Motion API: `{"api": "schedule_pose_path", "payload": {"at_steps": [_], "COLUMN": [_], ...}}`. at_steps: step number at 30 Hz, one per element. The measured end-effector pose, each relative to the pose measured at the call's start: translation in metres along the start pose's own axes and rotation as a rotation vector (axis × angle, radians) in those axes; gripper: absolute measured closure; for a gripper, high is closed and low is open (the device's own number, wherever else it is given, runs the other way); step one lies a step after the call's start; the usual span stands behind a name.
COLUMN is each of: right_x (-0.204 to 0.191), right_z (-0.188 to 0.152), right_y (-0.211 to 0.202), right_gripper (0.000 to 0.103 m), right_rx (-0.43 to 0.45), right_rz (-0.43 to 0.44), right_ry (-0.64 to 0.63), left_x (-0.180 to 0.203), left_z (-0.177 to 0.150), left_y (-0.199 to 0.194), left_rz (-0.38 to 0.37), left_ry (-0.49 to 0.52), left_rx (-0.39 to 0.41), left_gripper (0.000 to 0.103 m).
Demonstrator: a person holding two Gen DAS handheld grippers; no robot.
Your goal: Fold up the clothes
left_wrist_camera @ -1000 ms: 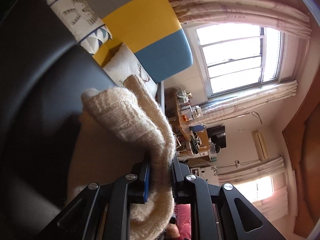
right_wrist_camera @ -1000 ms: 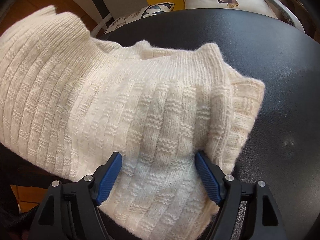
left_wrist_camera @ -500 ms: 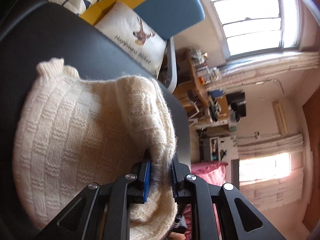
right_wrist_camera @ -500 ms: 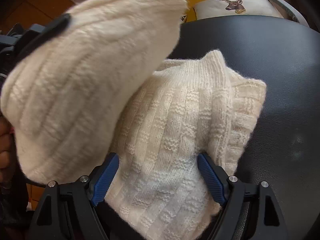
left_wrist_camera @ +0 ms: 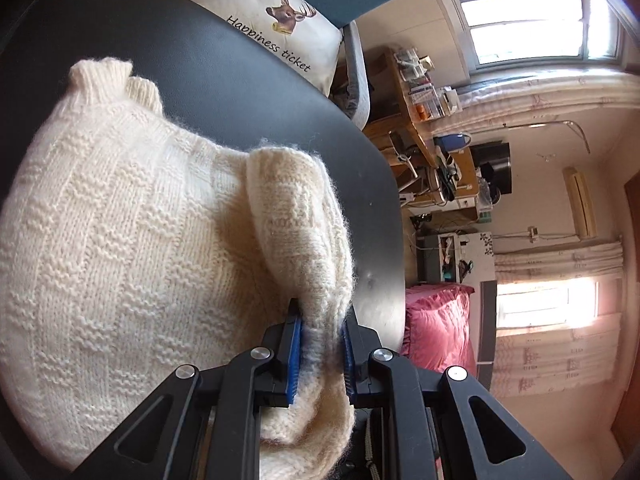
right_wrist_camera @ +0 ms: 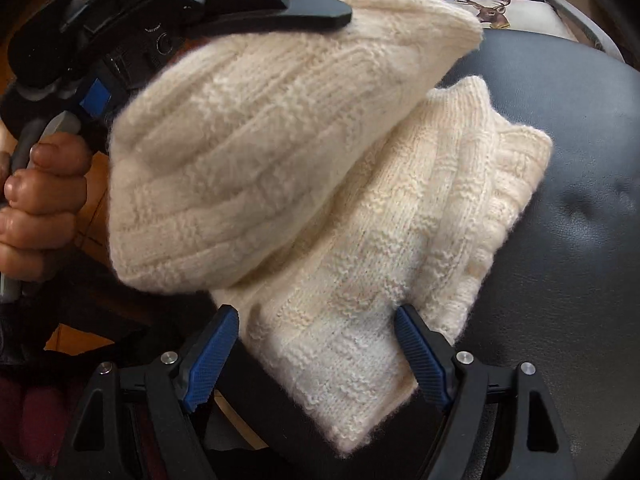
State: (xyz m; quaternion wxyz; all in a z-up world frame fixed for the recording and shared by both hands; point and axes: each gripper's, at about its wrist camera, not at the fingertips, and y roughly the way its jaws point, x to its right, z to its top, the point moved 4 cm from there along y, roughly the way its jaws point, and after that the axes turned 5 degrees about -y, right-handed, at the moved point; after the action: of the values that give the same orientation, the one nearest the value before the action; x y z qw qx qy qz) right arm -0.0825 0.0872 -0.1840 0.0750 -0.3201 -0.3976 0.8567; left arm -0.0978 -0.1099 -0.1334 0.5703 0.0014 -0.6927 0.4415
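Observation:
A cream knitted sweater [left_wrist_camera: 120,240] lies on a round black table [left_wrist_camera: 248,92]. My left gripper [left_wrist_camera: 320,344] is shut on a bunched fold of the sweater and holds that fold up over the flat part. In the right wrist view the lifted fold [right_wrist_camera: 272,128] hangs over the folded sweater [right_wrist_camera: 400,240], with the left gripper's body [right_wrist_camera: 120,20] and the person's hand [right_wrist_camera: 40,200] behind it. My right gripper [right_wrist_camera: 316,340] is open, its blue pads on either side of the sweater's near edge, not closed on it.
A deer-print cushion [left_wrist_camera: 280,32] sits on a blue and yellow sofa beyond the table. A cluttered wooden desk [left_wrist_camera: 420,128] and a pink bed [left_wrist_camera: 436,328] stand to the right. The black table [right_wrist_camera: 560,240] shows bare at the right.
The left gripper has carried the held fold across over the flat sweater and lower toward it. The right gripper has stayed open at the near edge.

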Motion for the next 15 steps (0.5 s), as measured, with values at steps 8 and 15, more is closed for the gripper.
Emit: {"api": "schedule_pose_path", "payload": {"at_steps": [8,15], "right_x": [-0.006,0.003], "right_z": [-0.007,-0.023], "right_y": [-0.02,-0.023], "right_gripper": [0.02,0.02], "right_rx": [0.034,0.033], "right_rz": [-0.018,-0.001], "right_ry": [-0.013,0.041], "left_x": [-0.004,0.011], "left_z": [-0.012,-0.015], "left_y": [0.031,0.017], "left_rz": [0.069,-0.075], "left_ry": [0.032,-0.023], "left_rx": [-0.116,-0.175], "left_gripper": [0.085,0.052]}}
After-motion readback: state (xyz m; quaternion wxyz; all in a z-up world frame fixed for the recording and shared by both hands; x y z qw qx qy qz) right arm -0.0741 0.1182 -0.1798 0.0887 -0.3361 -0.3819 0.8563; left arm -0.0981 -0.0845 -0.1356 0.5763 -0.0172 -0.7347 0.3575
